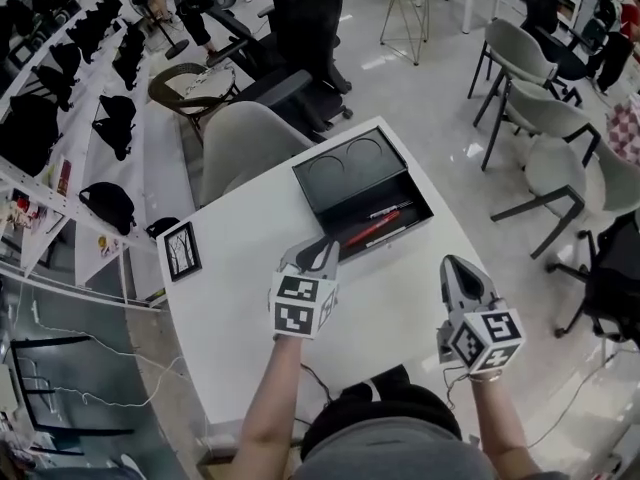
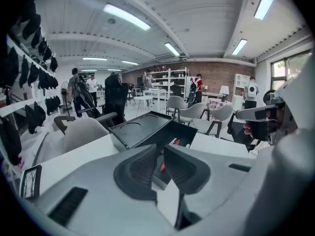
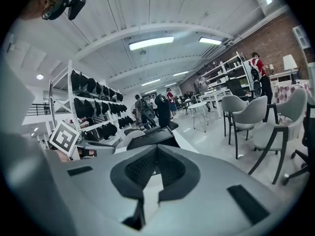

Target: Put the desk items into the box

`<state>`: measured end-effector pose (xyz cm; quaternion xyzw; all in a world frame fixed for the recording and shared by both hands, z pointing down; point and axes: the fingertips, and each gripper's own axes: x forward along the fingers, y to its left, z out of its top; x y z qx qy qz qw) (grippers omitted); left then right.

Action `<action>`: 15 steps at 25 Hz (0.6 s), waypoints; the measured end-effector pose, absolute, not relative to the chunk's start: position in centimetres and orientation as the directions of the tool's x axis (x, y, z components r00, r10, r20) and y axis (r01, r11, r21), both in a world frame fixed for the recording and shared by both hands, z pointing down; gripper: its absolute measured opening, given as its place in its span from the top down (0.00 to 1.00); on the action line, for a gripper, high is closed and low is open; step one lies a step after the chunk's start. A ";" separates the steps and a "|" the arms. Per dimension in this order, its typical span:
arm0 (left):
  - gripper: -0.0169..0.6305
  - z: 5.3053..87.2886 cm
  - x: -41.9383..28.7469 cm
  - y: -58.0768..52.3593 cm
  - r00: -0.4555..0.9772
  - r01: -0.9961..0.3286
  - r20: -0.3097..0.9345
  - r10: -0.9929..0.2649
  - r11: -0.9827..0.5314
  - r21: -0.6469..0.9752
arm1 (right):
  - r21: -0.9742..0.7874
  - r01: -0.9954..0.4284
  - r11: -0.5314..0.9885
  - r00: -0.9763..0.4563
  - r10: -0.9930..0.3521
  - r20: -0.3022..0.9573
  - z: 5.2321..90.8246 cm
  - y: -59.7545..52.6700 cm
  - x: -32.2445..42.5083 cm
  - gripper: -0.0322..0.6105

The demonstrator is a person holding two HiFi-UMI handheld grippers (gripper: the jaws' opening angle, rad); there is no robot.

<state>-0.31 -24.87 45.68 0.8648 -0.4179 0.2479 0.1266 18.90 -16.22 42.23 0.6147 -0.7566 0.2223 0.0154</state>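
While both hang near the box (image 1: 352,166), my left gripper (image 1: 322,256) has its jaws slightly apart and empty; my right gripper (image 1: 457,265) has them closed on nothing.

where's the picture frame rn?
Head view: the picture frame sits near the left edge of the desk, left of the left gripper and well apart from the open box. The left gripper view shows it at lower left.

The open box (image 1: 345,213) sat on the table (image 1: 250,313), toward its far edge, with its lid (image 1: 355,163) swung back behind it. Two pens (image 1: 373,229) lay in the box's near right part. A picture frame (image 1: 182,251) was left of the box, at the table's edge. A chair (image 1: 245,143) stood behind and to the left of the box, off the table. The left gripper (image 1: 325,244) was just in front of the box. The right gripper (image 1: 452,264) was further to the front and right of the box, apart from it.
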 end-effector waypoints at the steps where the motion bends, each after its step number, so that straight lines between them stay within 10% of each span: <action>1: 0.90 45.5 -0.8 -24.7 0.524 -0.795 0.525 -0.671 -0.606 0.019 | -0.316 -0.937 0.149 -0.246 -0.923 0.295 42.1 -16.2 18.7 0.94; 15: 0.91 44.5 -4.3 -22.4 0.471 -0.869 0.418 -0.777 -0.489 0.073 | -0.287 -0.944 0.164 -0.244 -0.931 0.272 41.0 -15.7 17.6 0.94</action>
